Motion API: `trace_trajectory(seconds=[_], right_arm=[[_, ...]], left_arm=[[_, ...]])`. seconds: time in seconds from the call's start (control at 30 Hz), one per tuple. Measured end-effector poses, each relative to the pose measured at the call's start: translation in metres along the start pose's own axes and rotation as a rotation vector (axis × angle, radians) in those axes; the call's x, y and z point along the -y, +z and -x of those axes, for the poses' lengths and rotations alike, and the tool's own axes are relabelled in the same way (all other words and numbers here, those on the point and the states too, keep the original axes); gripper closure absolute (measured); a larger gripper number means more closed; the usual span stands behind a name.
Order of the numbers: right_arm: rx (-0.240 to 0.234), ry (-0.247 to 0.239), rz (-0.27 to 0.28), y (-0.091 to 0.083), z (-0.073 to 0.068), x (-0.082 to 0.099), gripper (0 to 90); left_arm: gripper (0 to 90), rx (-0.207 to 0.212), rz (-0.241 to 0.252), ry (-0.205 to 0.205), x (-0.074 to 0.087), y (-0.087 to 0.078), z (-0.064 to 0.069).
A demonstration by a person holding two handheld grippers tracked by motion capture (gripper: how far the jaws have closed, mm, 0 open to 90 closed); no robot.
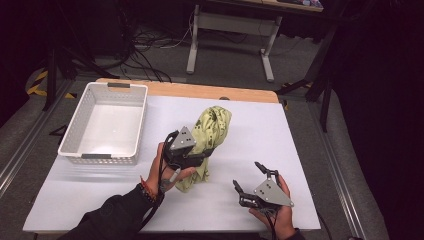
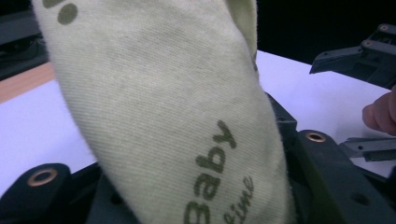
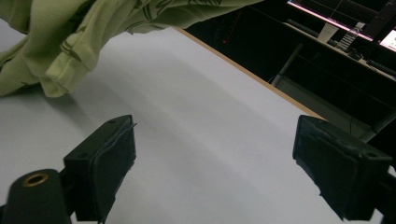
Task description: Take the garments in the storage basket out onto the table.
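Left gripper (image 1: 196, 156) is clamped on the green garment (image 1: 209, 134), centre of the high frame. Its fingers pinch the cloth partway down, so one bunch stands up toward the upper centre and the tail hangs to the worktop (image 1: 250, 125) at the lower centre. My read: the mid-length grip lifts most of the fabric off the surface at once, so it won't drag when carried.

In the left gripper view the cloth (image 2: 159, 116) runs straight down between the jaws, printed "baby" face toward the lens. The exact jaw gap is hidden by fabric, but they're closed onto it.

Right gripper (image 1: 248, 182) sits lower right in the high frame, well apart from the garment, held low over the bare worktop. Its fingers (image 3: 109, 158) are spread wide with nothing between them. The right gripper view shows the garment's loose hem (image 3: 60, 74) at upper left, resting on the surface. Likely parked open and aimed that way so it can take the hanging end as a second grip point; judgement only.

White basket (image 1: 77, 127) sits at left of the high frame, empty, open side up, near the left hand (image 1: 170, 172). Probable drop target. The garment isn't in it yet; it's just right of the basket's near corner, not touching.
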State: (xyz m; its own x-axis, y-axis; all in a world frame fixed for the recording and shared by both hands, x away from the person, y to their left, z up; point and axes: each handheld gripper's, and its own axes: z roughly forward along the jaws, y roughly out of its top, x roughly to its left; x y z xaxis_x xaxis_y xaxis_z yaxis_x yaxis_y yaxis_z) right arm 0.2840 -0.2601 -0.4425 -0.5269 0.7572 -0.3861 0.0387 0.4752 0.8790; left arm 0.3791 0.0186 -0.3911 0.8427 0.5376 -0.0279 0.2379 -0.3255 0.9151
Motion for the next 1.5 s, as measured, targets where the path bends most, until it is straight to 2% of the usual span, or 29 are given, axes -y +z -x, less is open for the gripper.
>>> trace_trajectory(seconds=[0.13,0.27,0.43,0.53,0.63,0.73,0.9,1.17,1.4,1.5], right_arm=[[-0.010,-0.001,-0.005,0.000,0.000,0.000,14.4],[-0.013,-0.002,-0.009,0.000,0.000,0.000,14.4],[-0.013,-0.002,-0.010,0.001,0.000,0.000,14.6],[-0.013,-0.002,-0.014,0.001,0.000,0.001,14.6],[-0.013,-0.004,-0.011,0.001,0.000,0.000,14.6],[-0.014,-0.004,-0.012,0.001,0.000,0.001,14.6],[-0.017,-0.005,-0.010,0.001,0.000,0.000,14.7],[-0.031,-0.012,-0.006,0.005,-0.002,-0.002,14.8],[-0.038,-0.014,-0.003,0.007,-0.002,-0.003,14.8],[-0.036,-0.014,-0.002,0.006,-0.002,-0.003,14.7]], left_arm=[[51.1,-0.007,-0.001,0.017,-0.001,0.000,0.003],[48.5,-0.011,-0.016,0.008,0.003,0.003,-0.002],[34.2,0.002,-0.023,-0.019,0.007,0.005,-0.011],[26.3,-0.019,-0.038,-0.002,0.007,0.005,-0.012],[23.7,-0.020,-0.026,0.010,0.005,0.002,-0.012],[21.1,-0.048,-0.018,0.059,0.003,-0.002,-0.009],[18.3,-0.075,0.006,0.116,-0.001,-0.010,-0.005],[13.8,-0.111,0.041,0.172,-0.004,-0.023,-0.002],[12.2,-0.118,0.070,0.212,-0.006,-0.032,0.001],[11.7,-0.118,0.069,0.232,-0.008,-0.035,0.002]])
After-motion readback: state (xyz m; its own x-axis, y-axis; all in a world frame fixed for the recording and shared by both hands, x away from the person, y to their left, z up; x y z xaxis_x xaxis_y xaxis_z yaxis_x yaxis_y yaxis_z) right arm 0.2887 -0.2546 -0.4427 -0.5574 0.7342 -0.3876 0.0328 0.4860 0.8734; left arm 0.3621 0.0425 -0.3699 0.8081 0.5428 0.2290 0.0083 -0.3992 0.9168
